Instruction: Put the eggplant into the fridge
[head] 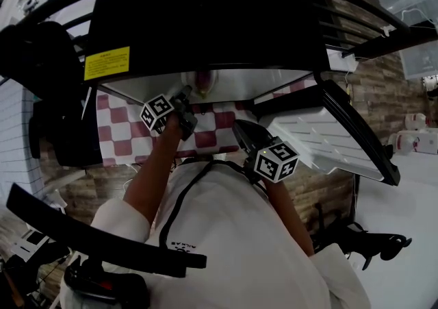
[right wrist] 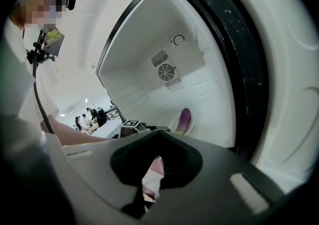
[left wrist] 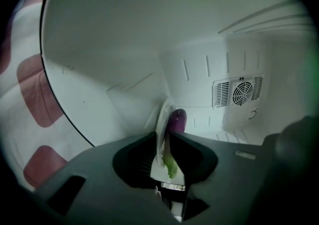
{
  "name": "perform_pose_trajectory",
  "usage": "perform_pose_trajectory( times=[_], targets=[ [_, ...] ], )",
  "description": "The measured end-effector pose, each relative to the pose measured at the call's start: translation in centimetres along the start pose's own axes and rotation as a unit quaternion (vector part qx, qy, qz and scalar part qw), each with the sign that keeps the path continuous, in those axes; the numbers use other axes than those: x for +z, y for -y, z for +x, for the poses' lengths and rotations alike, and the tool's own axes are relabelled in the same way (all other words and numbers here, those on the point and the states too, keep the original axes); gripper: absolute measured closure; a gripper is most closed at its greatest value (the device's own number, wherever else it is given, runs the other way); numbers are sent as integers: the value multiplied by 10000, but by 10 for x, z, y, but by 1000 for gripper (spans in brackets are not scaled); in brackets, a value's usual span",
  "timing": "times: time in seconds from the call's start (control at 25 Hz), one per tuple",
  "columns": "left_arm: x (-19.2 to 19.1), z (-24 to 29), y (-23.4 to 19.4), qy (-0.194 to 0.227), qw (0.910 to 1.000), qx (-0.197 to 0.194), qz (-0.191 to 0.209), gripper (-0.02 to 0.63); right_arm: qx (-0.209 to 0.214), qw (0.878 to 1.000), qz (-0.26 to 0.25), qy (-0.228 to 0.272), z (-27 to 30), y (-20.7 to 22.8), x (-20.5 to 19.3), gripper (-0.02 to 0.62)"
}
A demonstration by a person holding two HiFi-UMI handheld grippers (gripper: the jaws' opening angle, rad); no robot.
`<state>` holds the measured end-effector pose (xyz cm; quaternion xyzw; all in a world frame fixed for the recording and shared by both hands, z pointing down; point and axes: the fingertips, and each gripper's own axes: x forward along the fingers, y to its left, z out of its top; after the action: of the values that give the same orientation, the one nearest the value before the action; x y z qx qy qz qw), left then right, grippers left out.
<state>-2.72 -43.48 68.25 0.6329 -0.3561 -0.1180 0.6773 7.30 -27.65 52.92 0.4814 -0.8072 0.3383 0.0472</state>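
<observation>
A purple eggplant (left wrist: 177,119) with a green stem lies on a white plate (left wrist: 161,119) on the fridge's white inner floor. My left gripper (left wrist: 167,141) reaches into the fridge. Its jaws stand a little apart, with the plate's rim and the eggplant's stem between them, and the pads do not press. In the head view the left gripper (head: 186,107) sits just under the fridge's front edge, by the eggplant (head: 204,81). My right gripper (head: 244,133) hangs shut and empty beside the open door. In its own view the eggplant (right wrist: 185,117) and plate (right wrist: 174,125) show ahead, inside the fridge.
The black fridge top (head: 205,13) fills the upper head view. Its open door (head: 321,136) with white shelves swings out at the right. A red and white checkered cloth (head: 212,122) lies below the opening. A fan vent (left wrist: 238,91) sits on the back wall.
</observation>
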Motion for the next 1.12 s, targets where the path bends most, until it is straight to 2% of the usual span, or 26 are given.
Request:
perform_pose_trajectory(
  times=[0.44,0.64,1.12],
  targets=[
    [5,-8,-2,76,9990,378,241,404,225,9997,14,115,-2,7,8,589],
    [7,-23,-3,174,9976,555,387,399,402,9991,-54,136,2,5,12,589],
    [4,-58,21,318,9947,456,864,433,889,9957,-263,23,19,-2,17,589]
  ],
)
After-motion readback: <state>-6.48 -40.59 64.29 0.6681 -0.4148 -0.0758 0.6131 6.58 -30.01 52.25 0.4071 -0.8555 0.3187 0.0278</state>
